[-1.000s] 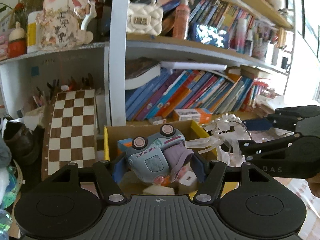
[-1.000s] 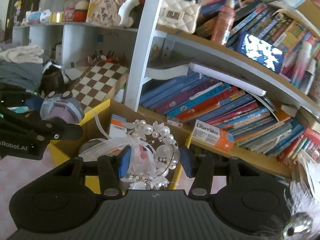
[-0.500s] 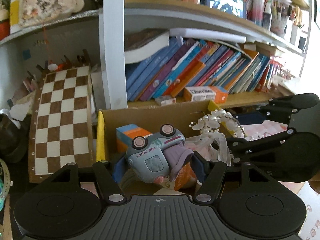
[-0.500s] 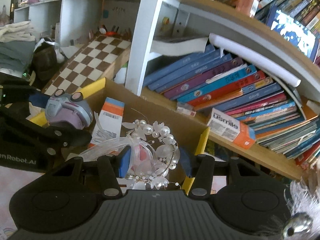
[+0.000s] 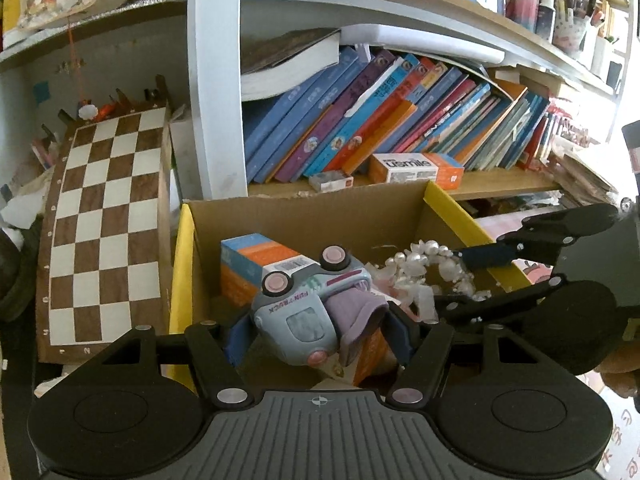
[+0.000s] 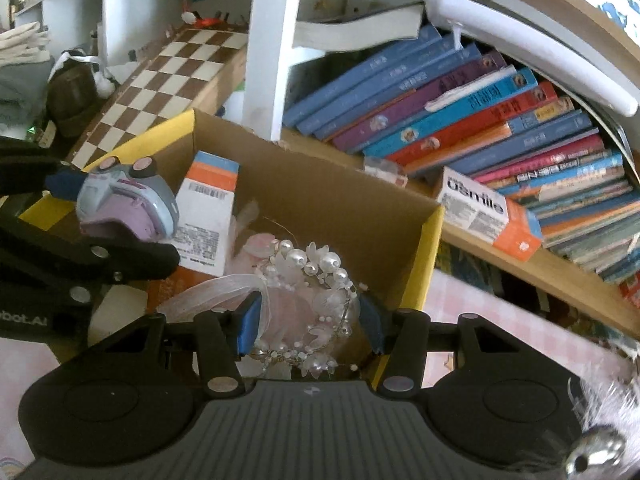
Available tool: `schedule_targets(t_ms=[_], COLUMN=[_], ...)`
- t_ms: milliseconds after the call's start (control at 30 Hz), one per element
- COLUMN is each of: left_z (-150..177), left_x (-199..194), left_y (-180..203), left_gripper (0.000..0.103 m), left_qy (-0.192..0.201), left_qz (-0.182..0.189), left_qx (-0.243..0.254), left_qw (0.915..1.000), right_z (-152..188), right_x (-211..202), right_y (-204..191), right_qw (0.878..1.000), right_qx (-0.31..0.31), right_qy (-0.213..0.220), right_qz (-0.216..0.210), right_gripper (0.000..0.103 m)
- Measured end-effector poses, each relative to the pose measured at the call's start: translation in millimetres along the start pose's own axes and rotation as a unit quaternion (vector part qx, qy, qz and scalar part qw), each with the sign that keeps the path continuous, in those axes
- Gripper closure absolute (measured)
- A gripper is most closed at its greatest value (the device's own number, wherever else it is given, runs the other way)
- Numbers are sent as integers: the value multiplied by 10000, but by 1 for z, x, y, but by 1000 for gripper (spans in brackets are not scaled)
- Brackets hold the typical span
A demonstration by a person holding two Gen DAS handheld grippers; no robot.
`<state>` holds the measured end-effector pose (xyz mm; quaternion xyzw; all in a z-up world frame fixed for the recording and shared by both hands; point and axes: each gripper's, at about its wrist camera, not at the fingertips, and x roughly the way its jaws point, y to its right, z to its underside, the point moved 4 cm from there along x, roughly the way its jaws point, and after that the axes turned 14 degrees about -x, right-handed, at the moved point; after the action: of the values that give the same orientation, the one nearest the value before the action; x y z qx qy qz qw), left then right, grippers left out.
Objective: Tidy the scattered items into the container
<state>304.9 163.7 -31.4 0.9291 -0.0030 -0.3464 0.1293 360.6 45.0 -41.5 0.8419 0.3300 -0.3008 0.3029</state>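
Lowering: both grippers have dropped over the past second from above the cardboard box (image 5: 304, 216) to inside its mouth, each with a load.
Left gripper (image 5: 318, 330): pressed against the sides of a toy truck (image 5: 308, 312), pale blue with pink wheels, held wheels-up and tilted; it now hangs within the box walls rather than over the rim.
Right gripper (image 6: 308, 320): pinching a pearl headband (image 6: 316, 300) with a trailing white ribbon; the piece now sits low over the pink item in the right part of the box.
Box contents: an orange-and-blue carton (image 6: 208, 204) stands against the back wall, just beside the truck; a second orange pack lies under the left gripper, partly hidden.
Surroundings: a chessboard (image 5: 104, 220) leans left of the box; a bookshelf (image 5: 400, 136) rises behind it.
Meaning for the task: the carry looks finished and release seems the step in hand, since both things are already over the box floor.
Risk: the ribbon could snag on a finger when the jaws part, and the tilted truck may roll onto the carton.
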Motion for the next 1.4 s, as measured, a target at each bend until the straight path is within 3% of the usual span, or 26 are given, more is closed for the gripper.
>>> schedule_targets(t_ms=[433, 533, 667, 800, 1033, 1167, 1400], left_z=[4, 4, 6, 5, 5, 6, 13], left_x=[0, 1, -2, -7, -24, -38, -63], left_y=[1, 1, 1, 3, 8, 11, 15], left_gripper=[36, 35, 34, 27, 26, 18, 17], left_qy=[-60, -88, -104, -62, 61, 200, 369], left_qz=[-48, -61, -53, -75, -53, -95, -101], left_qx=[65, 78, 75, 111, 173, 229, 259], left_qw=[9999, 9999, 9999, 9999, 9998, 9995, 9989], right_z=[-2, -2, -3, -3, -3, -1, 5], right_x=[12, 10, 4, -4, -26, -43, -74], right_y=[-7, -6, -4, 0, -1, -2, -6], right_qw=[9991, 9993, 9994, 9996, 9993, 9989, 9976], right_qx=[-302, -283, -331, -265, -255, -218, -92], right_qy=[-243, -197, -128, -71, 59, 138, 305], right_qz=[-163, -123, 29, 104, 267, 384, 607], right_gripper=[47, 44, 30, 28, 27, 27, 23])
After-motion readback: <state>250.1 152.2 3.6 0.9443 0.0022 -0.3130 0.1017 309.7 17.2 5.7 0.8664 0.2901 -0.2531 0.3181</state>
